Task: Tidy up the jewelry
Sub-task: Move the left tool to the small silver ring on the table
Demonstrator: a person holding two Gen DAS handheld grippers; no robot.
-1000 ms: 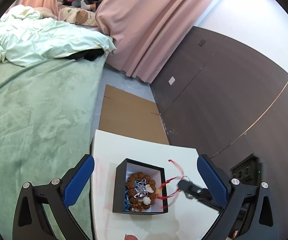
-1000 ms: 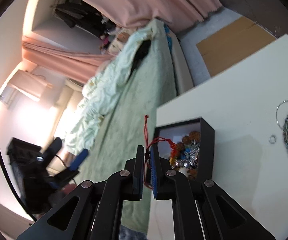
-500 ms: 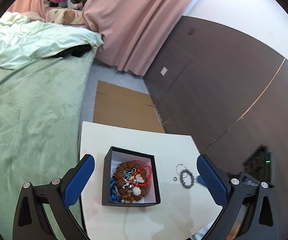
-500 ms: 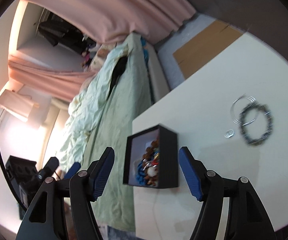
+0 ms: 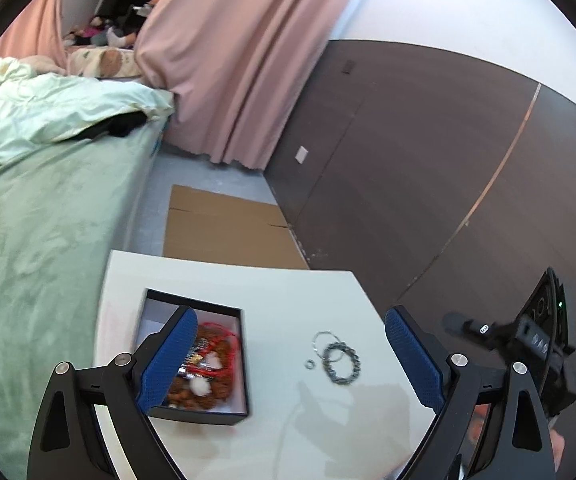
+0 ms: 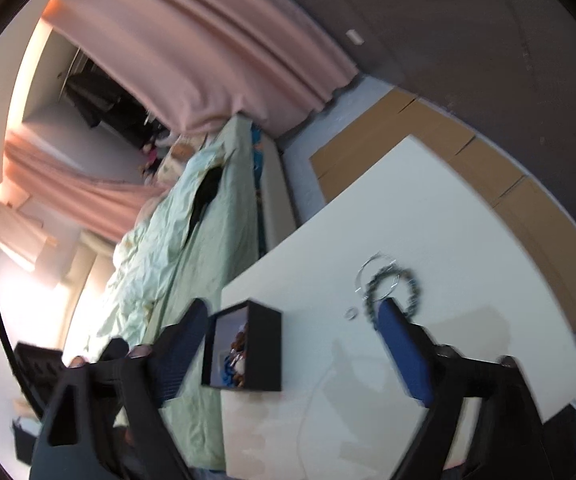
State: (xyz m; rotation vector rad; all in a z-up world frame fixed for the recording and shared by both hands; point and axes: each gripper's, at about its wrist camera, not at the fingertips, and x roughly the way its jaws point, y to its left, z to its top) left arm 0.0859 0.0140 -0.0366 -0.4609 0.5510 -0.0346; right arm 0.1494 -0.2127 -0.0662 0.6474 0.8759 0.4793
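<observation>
A black jewelry box (image 5: 235,364) sits on the white table (image 5: 288,292), holding brown bead bracelets, a red string bracelet (image 5: 224,338) and silver pieces. To its right lie a dark bead bracelet (image 5: 343,363), a thin silver hoop (image 5: 325,339) and a small ring (image 5: 310,364). My left gripper (image 5: 288,360) is open and empty above the table. My right gripper (image 6: 293,340) is open and empty; the box (image 6: 266,350) and the dark bracelet (image 6: 397,284) show between its fingers. The right gripper's body shows in the left wrist view (image 5: 519,336).
A bed with a green blanket (image 5: 40,240) runs along the table's left side. Flat cardboard (image 5: 224,228) lies on the floor beyond the table. A dark wall panel (image 5: 407,184) and pink curtain (image 5: 240,60) stand behind. A thin white cable (image 6: 307,408) crosses the table.
My right gripper opened and let the red string bracelet drop into the box, then drew back to the right. My left gripper shifted right over the table.
</observation>
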